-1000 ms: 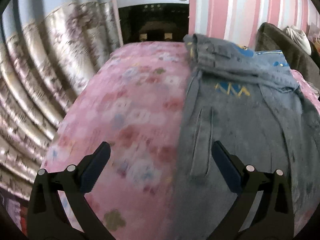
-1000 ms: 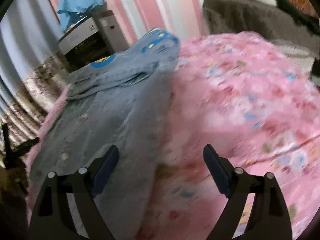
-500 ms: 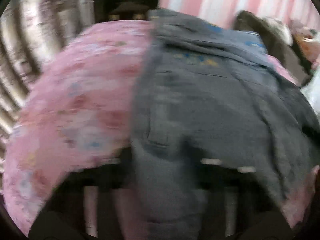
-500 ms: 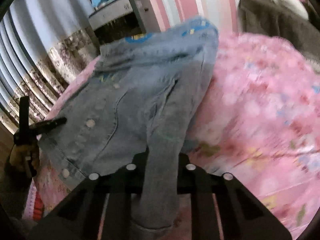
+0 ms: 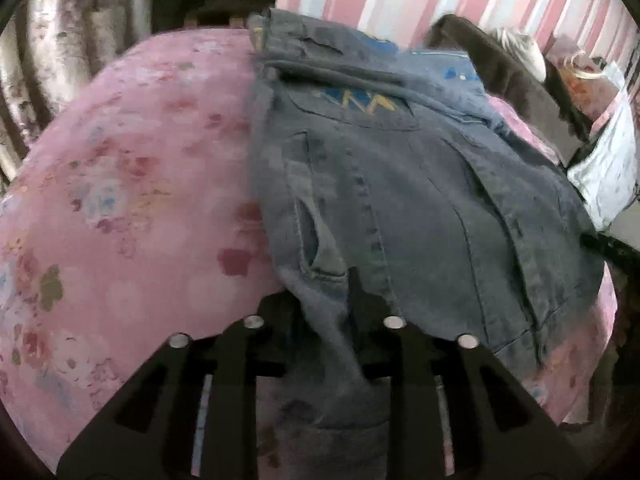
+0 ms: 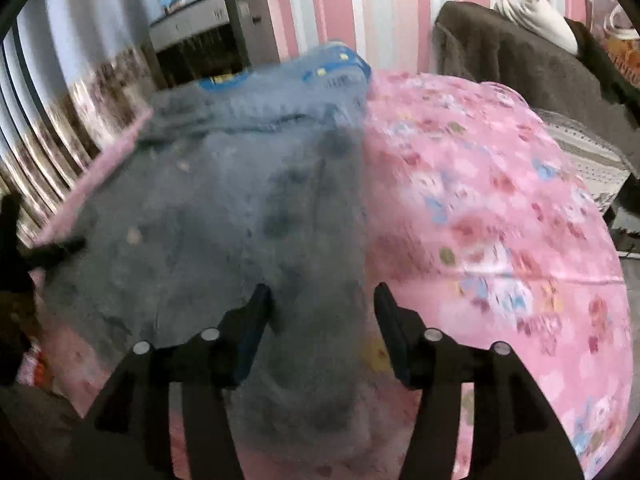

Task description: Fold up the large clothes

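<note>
Jacket: grey denim, lying across the pink floral bed, its hem at the near edge. The left gripper is clamped on a bunch of hem. The right gripper has just been opening; its jaws stand apart with denim between them, unpressed. Risk: with one corner free, pulling from the left alone would drag the jacket askew and spoil the fold.

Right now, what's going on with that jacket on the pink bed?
A person with a handheld gripper in each hand is folding a denim jacket on a pink floral bedspread. The left gripper is clamped on a bunch of the hem. The right gripper has just been opening, its jaws apart around the jacket's other edge without pressing on it.
</note>
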Demonstrator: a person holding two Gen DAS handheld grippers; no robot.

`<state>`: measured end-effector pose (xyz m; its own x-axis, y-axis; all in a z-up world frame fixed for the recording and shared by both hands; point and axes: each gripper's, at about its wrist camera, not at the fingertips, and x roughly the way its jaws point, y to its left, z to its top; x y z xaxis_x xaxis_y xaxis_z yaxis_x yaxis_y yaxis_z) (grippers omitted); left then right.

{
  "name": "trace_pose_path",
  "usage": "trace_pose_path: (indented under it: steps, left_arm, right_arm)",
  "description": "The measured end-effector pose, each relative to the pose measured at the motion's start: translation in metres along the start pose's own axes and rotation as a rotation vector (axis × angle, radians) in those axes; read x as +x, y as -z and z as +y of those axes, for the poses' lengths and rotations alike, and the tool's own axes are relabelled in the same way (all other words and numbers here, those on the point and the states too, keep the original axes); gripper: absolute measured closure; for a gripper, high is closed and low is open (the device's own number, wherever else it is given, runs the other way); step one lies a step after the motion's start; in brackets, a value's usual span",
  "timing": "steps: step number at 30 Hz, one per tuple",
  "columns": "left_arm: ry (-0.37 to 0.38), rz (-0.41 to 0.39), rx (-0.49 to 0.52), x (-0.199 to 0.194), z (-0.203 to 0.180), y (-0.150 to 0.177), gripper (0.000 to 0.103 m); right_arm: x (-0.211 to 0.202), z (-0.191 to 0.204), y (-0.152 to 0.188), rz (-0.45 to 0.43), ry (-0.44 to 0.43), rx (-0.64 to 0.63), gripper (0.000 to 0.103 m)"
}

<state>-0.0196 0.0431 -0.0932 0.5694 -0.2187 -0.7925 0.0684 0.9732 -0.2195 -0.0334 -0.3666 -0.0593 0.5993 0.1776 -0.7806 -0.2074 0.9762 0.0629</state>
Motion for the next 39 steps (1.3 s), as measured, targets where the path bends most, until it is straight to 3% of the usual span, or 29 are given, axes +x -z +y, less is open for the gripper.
trace_pose_path:
  steps: [1,2,3,5,13,17,30,39]
  left_arm:
    - [-0.033,-0.001,0.004,-0.002,-0.002,0.0,0.059]
    - [-0.1,-0.001,0.008,-0.001,-0.003,0.0,0.016]
    - [-0.171,-0.015,0.008,-0.003,-0.006,0.001,0.003]
    - [-0.231,-0.025,-0.007,-0.003,-0.008,0.005,0.003]
    - [-0.275,-0.014,-0.061,0.004,-0.014,0.012,0.003]
    - [-0.278,-0.017,-0.058,0.004,-0.015,0.009,0.003]
    - [-0.251,-0.08,-0.057,-0.017,-0.025,0.009,0.003]
    - [-0.183,-0.111,-0.084,-0.032,-0.027,0.032,0.003]
  right_arm:
    - [0.0,0.0,0.003,-0.001,0.008,-0.002,0.04]
    - [-0.001,-0.001,0.005,-0.009,0.016,0.007,0.039]
    - [-0.002,-0.003,0.006,-0.014,0.022,0.018,0.037]
    - [-0.002,-0.003,0.007,-0.029,0.034,0.041,0.037]
    - [0.004,0.003,0.015,-0.083,0.054,0.143,0.035]
    - [0.006,0.01,0.014,-0.089,0.075,0.119,0.032]
    - [-0.01,0.01,0.018,-0.118,0.076,0.117,0.028]
    - [-0.024,0.017,0.035,-0.114,0.074,0.097,0.027]
